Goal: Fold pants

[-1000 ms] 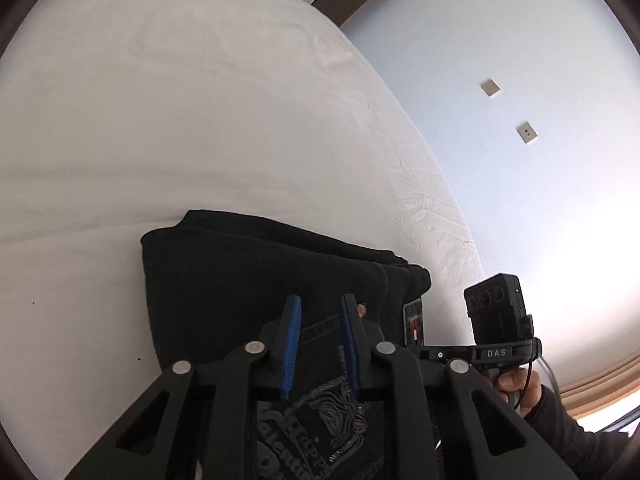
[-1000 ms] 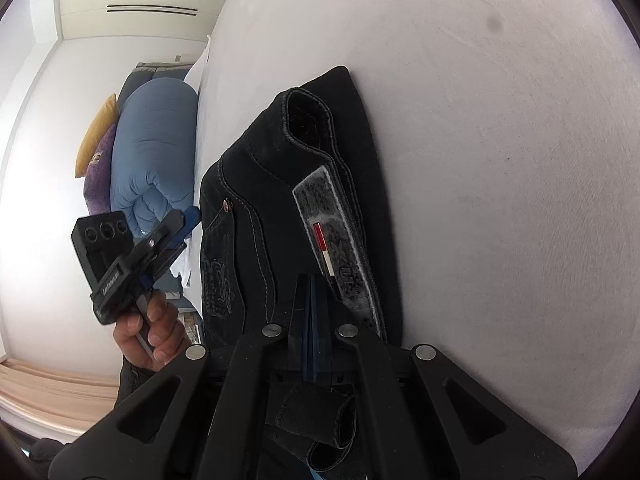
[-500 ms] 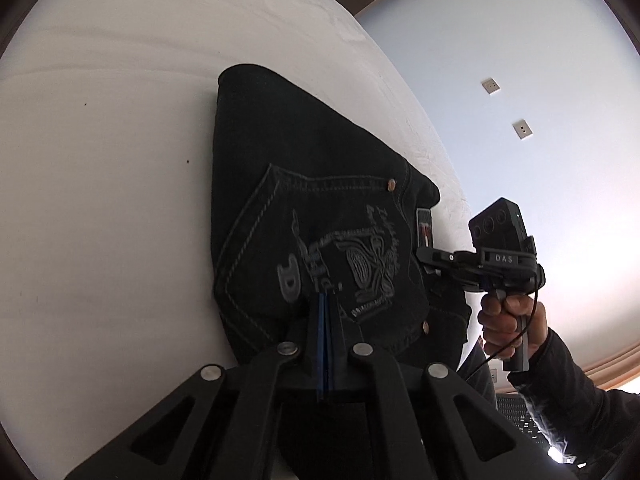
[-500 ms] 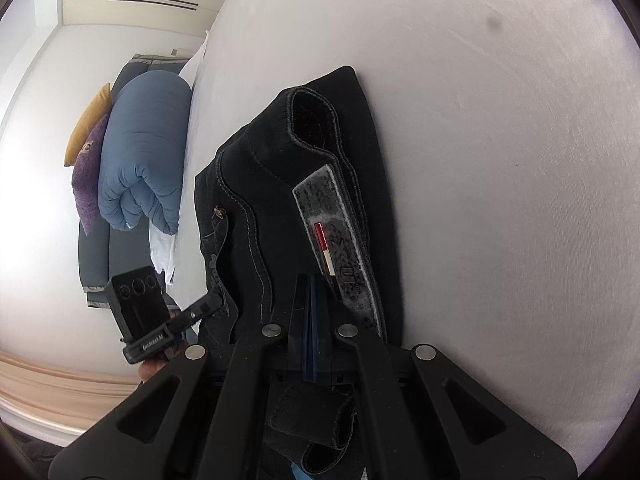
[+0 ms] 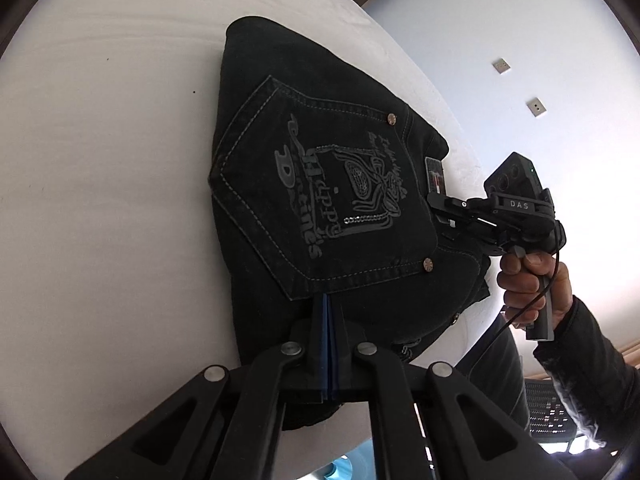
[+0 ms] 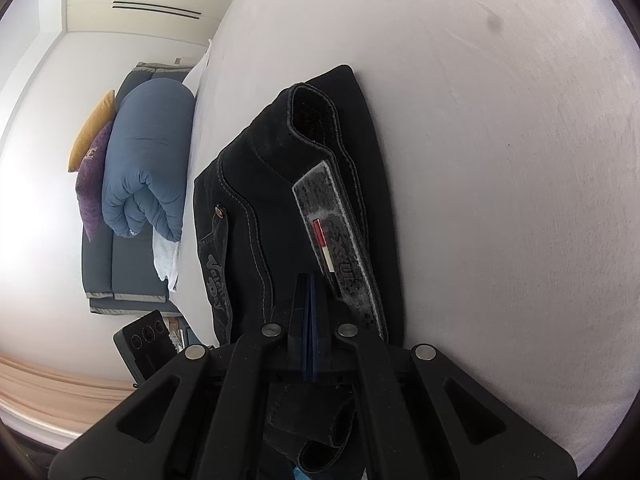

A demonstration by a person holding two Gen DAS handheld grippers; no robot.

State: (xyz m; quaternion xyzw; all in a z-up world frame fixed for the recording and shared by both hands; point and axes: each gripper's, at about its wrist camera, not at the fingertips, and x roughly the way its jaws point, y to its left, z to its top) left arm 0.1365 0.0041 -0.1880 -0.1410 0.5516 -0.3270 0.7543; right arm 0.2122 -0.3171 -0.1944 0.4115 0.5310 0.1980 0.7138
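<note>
Black jeans (image 5: 320, 168) lie folded on a white bed (image 5: 100, 160), back pocket with grey print facing up. My left gripper (image 5: 326, 312) is shut on the near edge of the jeans below the pocket. My right gripper (image 6: 310, 292) is shut on the waistband end of the jeans (image 6: 280, 184), next to the grey inner label (image 6: 336, 240). The right gripper also shows in the left wrist view (image 5: 436, 202), held by a hand at the waistband.
The white bed (image 6: 500, 160) spreads to the right of the jeans. A blue rolled duvet (image 6: 148, 160) and purple and yellow cushions (image 6: 94, 168) lie on a grey sofa beyond the bed's edge. A pale wall (image 5: 520, 40) stands behind.
My left gripper closed from open onto the jeans edge and drew back, so more of the pocket shows. The right gripper stayed shut on the waistband.
</note>
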